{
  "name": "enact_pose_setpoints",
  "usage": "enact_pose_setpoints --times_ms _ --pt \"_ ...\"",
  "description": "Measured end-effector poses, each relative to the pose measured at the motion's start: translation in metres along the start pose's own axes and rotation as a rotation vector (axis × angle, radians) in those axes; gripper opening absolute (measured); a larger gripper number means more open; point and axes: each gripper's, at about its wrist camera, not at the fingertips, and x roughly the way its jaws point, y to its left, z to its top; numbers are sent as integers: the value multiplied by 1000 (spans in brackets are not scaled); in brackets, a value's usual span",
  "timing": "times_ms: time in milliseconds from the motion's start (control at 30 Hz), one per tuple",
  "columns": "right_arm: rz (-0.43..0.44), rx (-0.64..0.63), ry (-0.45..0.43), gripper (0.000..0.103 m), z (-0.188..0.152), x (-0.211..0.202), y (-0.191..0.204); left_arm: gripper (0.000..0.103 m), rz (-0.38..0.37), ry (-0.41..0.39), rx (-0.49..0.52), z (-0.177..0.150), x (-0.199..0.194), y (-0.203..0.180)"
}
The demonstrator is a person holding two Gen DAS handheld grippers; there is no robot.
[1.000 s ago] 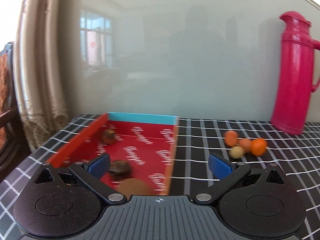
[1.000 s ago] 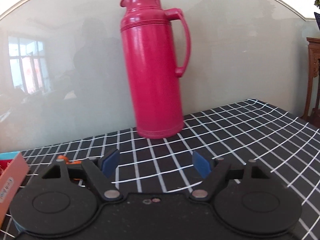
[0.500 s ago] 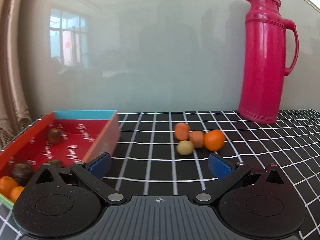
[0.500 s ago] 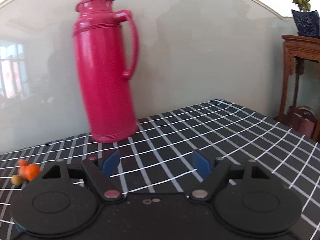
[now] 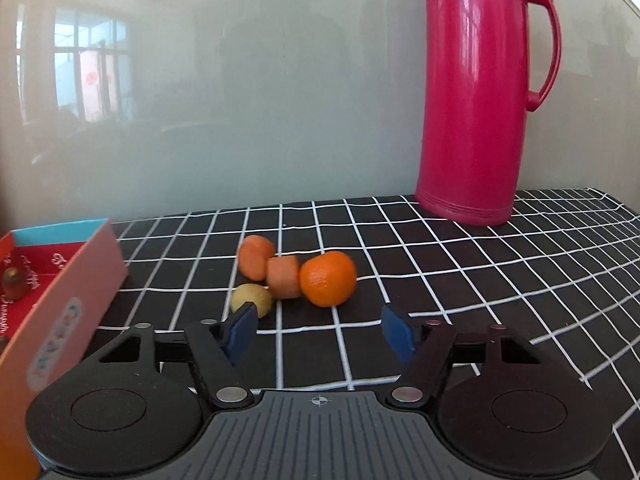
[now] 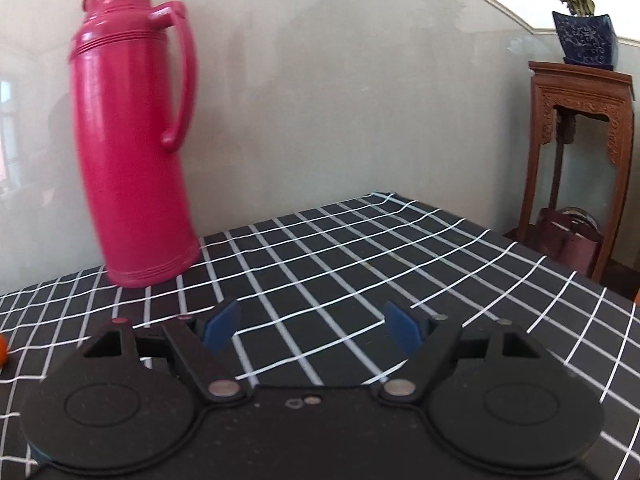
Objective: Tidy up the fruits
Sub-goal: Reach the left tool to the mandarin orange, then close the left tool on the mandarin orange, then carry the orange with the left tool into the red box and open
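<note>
In the left wrist view we saw our left claw (image 5: 318, 330), just narrowed yet empty, short of four loose fruits (image 5: 296, 274) right of the part-filled red box (image 5: 86, 276); in the right wrist view our right claw (image 6: 312, 328) gaped over bare counter (image 6: 360, 248), nothing held.

The red box (image 5: 60, 292) is running off the left and lower edges of the left wrist view, hiding most of its floor, and a dark fruit (image 5: 14, 282) inside it is showing too blurred to identify. The left gripper's near blue pad (image 5: 240, 330) is covering the lower edge of the yellowish fruit (image 5: 251, 298). In the right wrist view, the pink thermos (image 6: 132, 140) is appearing smeared, and an orange fruit (image 6: 2, 354) is being cropped to a sliver at the left edge.
</note>
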Motion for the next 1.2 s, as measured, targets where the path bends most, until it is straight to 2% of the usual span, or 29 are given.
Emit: enact_pose_setpoints --times_ms 167,300,633,733,767,967,1200 --pt "-43 30 -7 80 4 7 -16 51 -17 56 1 6 24 -11" --pt "-53 46 7 81 5 15 -22 49 -20 75 -9 12 39 -15" --pt "8 15 76 82 0 29 -6 49 10 91 -10 29 67 -22" --pt "17 11 76 82 0 29 -2 39 22 86 -1 32 71 -24" --pt "20 8 75 82 0 29 0 39 21 86 0 33 72 -24" --pt "48 -2 84 82 0 28 11 39 -6 64 -11 30 64 -19" --pt "110 21 101 82 1 17 30 39 -11 52 29 13 14 -7"
